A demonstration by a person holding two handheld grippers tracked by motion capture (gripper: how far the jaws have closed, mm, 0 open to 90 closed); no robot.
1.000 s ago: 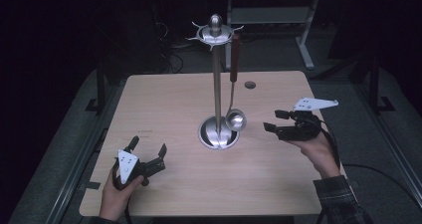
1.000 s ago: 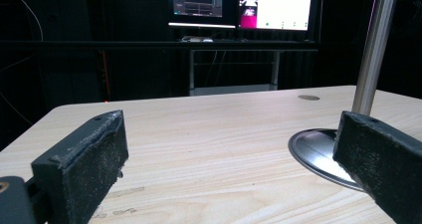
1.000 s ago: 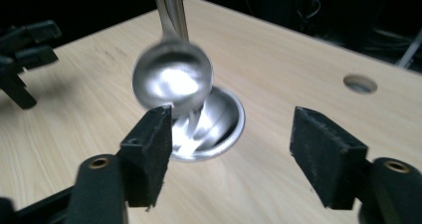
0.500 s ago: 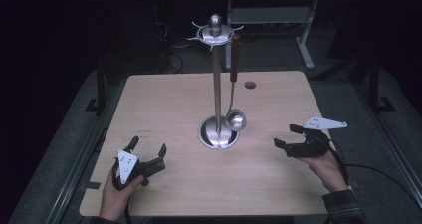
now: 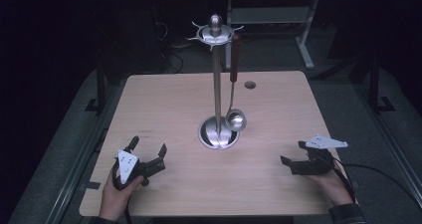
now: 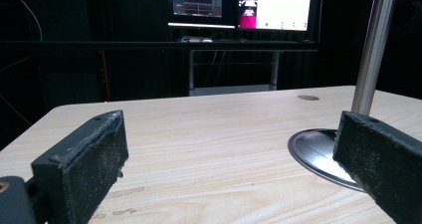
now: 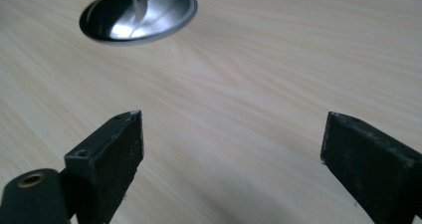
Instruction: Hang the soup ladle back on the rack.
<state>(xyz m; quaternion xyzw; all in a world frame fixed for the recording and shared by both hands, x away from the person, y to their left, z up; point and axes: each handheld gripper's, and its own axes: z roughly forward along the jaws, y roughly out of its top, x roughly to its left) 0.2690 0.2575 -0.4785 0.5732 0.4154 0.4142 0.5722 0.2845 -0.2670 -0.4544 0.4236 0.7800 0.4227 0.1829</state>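
Observation:
A steel utensil stand [image 5: 217, 84] rises from a round base [image 5: 218, 133] at the middle of the wooden table [image 5: 164, 99]. A ladle [image 5: 234, 84] with a dark red handle hangs from its top hooks, the bowl [image 5: 235, 119] just above the base. My left gripper [image 5: 148, 152] rests open near the front left, held by a hand. My right gripper [image 5: 293, 153] sits open near the front right edge, jaws pointing left toward the stand. In the left gripper view the stand's pole [image 6: 373, 47] and base [image 6: 318, 152] appear at right. The right gripper view has the base [image 7: 138, 15] at upper left.
A round cable hole [image 5: 250, 84] lies in the tabletop behind the stand. Lit monitors [image 6: 244, 5] stand on a desk beyond the table's far edge. Dark floor and table legs surround the table.
My right gripper has pulled back from beside the ladle toward the front right corner and dropped lower over the table. The left gripper has stayed in place.

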